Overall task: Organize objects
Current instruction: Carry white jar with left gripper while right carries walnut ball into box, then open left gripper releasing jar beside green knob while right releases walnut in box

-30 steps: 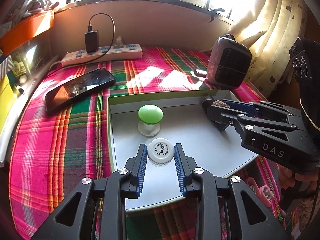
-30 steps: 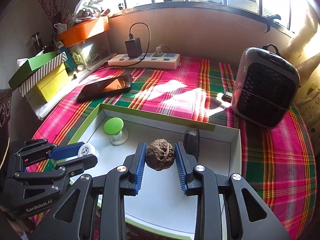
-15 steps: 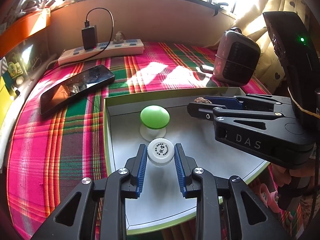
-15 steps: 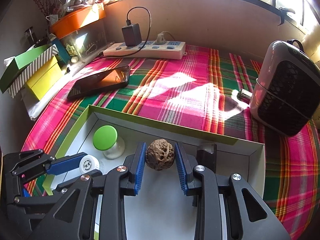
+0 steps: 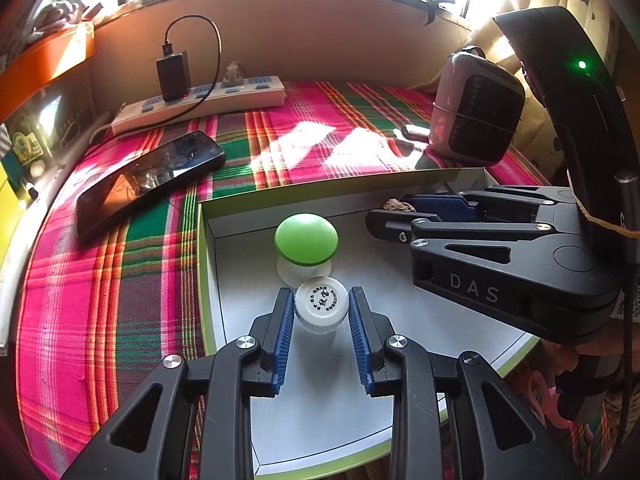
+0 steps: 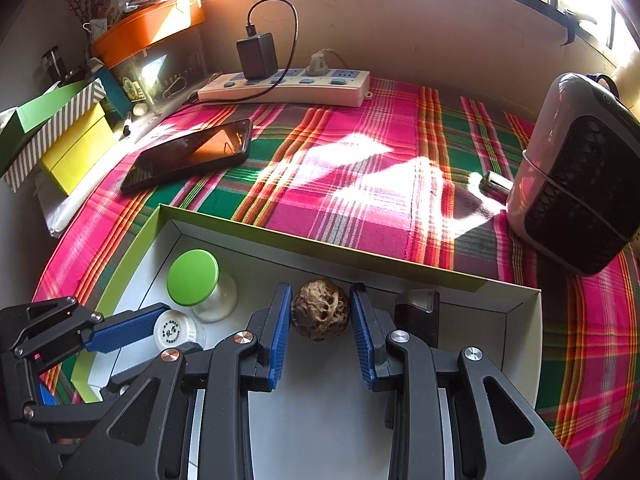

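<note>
Left wrist view: the left gripper [image 5: 321, 309] is clamping a small white-capped plastic bottle [image 5: 321, 305] between its jaws, over the grey floor of the green-rimmed shallow cardboard box [image 5: 205, 264], with a green-lidded glass jar [image 5: 306, 239] already sitting just beyond the tips. Right wrist view: the right gripper [image 6: 320, 312] is squeezing a brown wrinkled walnut [image 6: 319, 314] between its jaws, low over the same box near its far wall, a dark rectangular block [image 6: 416, 314] standing just right of the jaws. Both things appear nearly placed and only releasing seems left.

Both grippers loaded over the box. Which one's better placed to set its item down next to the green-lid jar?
Left. The left gripper holds the white-capped bottle right beside the green-lid jar. The right gripper holds the walnut farther along the box.
</note>
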